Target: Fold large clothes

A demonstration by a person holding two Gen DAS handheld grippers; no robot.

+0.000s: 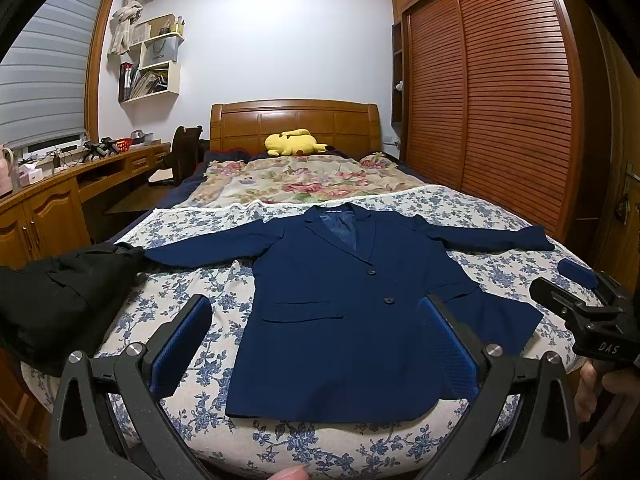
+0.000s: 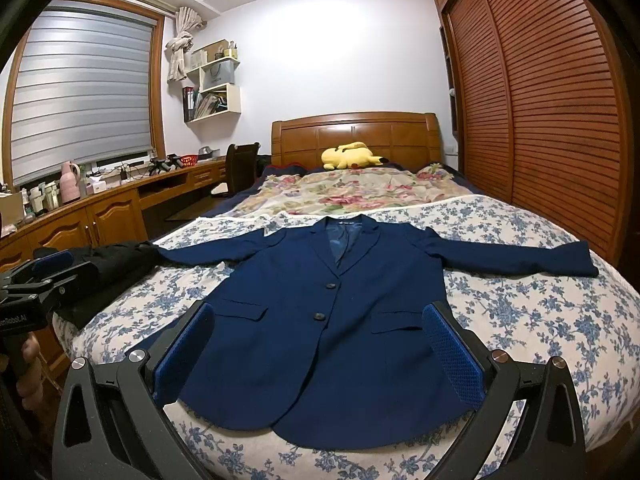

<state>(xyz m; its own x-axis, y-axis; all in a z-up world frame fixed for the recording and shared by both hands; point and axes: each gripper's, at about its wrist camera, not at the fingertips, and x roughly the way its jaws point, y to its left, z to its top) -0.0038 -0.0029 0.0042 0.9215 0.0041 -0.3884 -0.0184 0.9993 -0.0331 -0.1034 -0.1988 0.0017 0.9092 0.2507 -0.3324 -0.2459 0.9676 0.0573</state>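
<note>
In the left wrist view, the left gripper [image 1: 320, 348] fills the bottom of the frame with its blue pads [image 1: 182, 346] spread wide and nothing between them. The blazer [image 1: 340, 312] lies flat, front up and buttoned, on the bed [image 1: 192, 280] in the centre of the frame, sleeves stretched toward the left and right edges; its hem sits between and just beyond the pads, nearer the right one. A black garment [image 1: 60, 300] is heaped at the left edge, touching the blazer's sleeve end. The right gripper [image 1: 576, 284] shows at the right edge; I cannot tell its opening there. In the right wrist view, the right gripper [image 2: 320, 352] is likewise spread wide and empty at the bottom, with the blazer [image 2: 332, 340] centred between its pads, hem lowest. The black garment [image 2: 116, 264] lies at centre left, behind the left gripper [image 2: 52, 268].
</note>
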